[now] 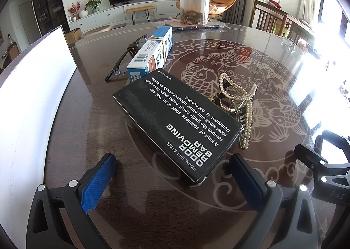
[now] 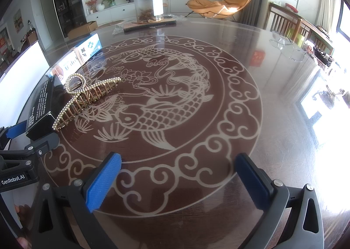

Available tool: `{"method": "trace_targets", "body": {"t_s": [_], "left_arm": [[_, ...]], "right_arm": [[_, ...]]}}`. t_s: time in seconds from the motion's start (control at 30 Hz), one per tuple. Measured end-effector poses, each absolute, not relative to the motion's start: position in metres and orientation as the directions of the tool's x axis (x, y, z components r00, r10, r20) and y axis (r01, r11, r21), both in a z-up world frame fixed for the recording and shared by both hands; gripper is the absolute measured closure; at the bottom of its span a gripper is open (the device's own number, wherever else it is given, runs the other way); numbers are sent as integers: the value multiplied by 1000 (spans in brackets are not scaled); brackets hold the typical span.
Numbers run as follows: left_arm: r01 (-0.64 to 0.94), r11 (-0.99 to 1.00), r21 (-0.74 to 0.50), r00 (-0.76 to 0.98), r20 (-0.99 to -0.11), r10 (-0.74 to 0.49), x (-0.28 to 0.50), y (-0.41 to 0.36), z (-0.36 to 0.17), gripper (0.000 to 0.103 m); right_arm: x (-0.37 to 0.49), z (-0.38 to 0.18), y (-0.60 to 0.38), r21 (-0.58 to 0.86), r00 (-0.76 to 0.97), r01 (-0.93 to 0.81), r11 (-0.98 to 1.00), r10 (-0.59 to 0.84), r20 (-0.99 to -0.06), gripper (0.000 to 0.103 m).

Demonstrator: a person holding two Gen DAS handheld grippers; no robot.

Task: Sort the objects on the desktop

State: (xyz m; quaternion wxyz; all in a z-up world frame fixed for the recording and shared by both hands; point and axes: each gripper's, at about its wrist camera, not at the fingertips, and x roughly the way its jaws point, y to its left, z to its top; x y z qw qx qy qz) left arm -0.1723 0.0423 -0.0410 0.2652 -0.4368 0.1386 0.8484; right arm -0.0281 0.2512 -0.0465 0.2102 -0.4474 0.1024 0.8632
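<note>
The table lies bare right of the hair claw; leftward, passage is blocked by the black box, blue box and white panel.

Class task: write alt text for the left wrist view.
An open left tool hovers before a black cardboard box printed "Odor Removing Bar". A pearl-studded gold hair claw lies beside it; a blue-and-white carton and dark-framed glasses sit behind, on a glossy fish-patterned table.

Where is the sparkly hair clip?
The hair clip lies on the table, right beside the black box; the right wrist view shows it far left.
</note>
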Motion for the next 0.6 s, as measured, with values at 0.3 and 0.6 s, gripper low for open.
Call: {"method": "trace_targets", "body": {"t_s": [0.3,0.6], "left_arm": [[-571,-821,3,-478,-815,329,-172,42,-41,0],[-571,-821,3,-478,-815,329,-173,42,-41,0]], "right_arm": [[-28,-46,251,-11,-511,-455,-891,271,-815,0],[-28,-46,251,-11,-511,-455,-891,271,-815,0]]}}
